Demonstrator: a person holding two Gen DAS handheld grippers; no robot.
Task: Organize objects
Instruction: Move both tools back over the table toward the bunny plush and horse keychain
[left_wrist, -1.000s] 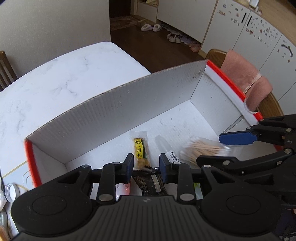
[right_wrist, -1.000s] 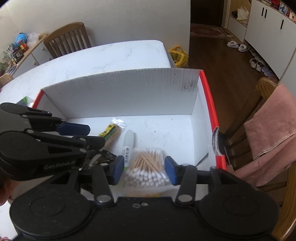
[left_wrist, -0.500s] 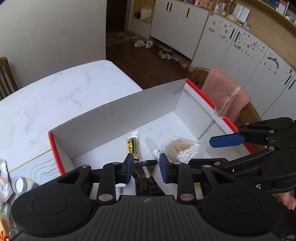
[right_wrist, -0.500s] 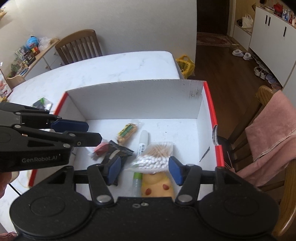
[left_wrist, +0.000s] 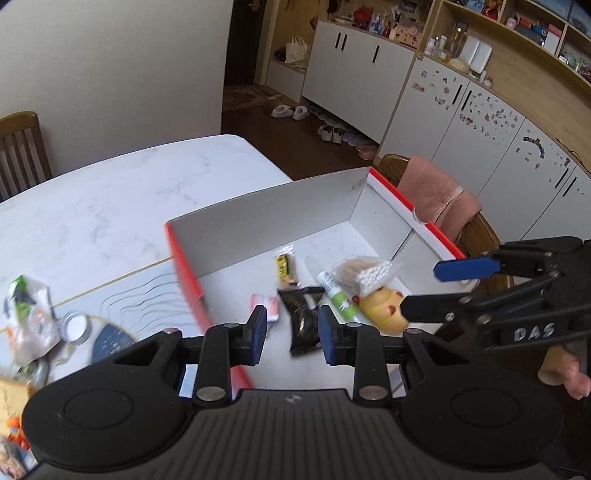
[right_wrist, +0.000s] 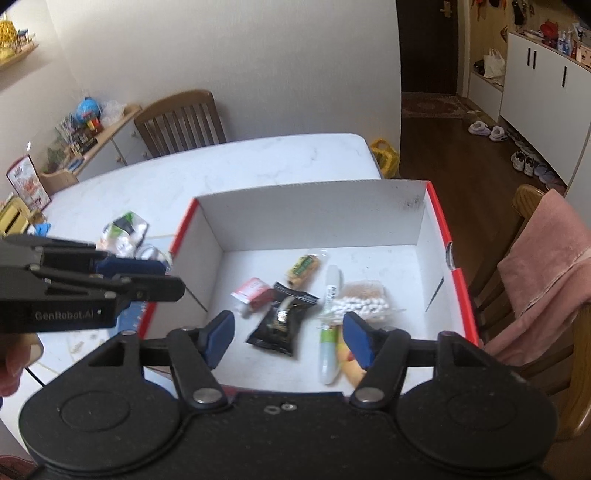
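A white cardboard box (left_wrist: 258, 218) (right_wrist: 310, 214) with a red rim stands on the marble table. On its floor lie a black packet (left_wrist: 303, 325) (right_wrist: 282, 321), a bag of cotton swabs (left_wrist: 364, 273) (right_wrist: 360, 301), a white and green tube (left_wrist: 338, 297) (right_wrist: 328, 332), a yellow-green snack bar (left_wrist: 283, 264) (right_wrist: 303, 271), a red and white sachet (left_wrist: 264, 308) (right_wrist: 253, 291) and a yellow toy (left_wrist: 382, 310). My left gripper (left_wrist: 291, 332) (right_wrist: 168, 278) hangs above the box's left side, narrowly open and empty. My right gripper (right_wrist: 290, 338) (left_wrist: 439, 286) hovers over the box, its jaws opening with nothing between them.
Left of the box lie a crumpled white and green wrapper (left_wrist: 26, 314) (right_wrist: 123, 232), a small tin lid (left_wrist: 74, 326) and a dark blue disc (left_wrist: 110, 341). A chair draped with a pink towel (left_wrist: 432, 199) (right_wrist: 546, 258) stands right of the box. Another wooden chair (right_wrist: 181, 122) is behind the table.
Both grippers have risen and drawn back from the box. The right jaws widened and the swab bag, once between its pads, now lies in the box. The left jaws kept their gap.
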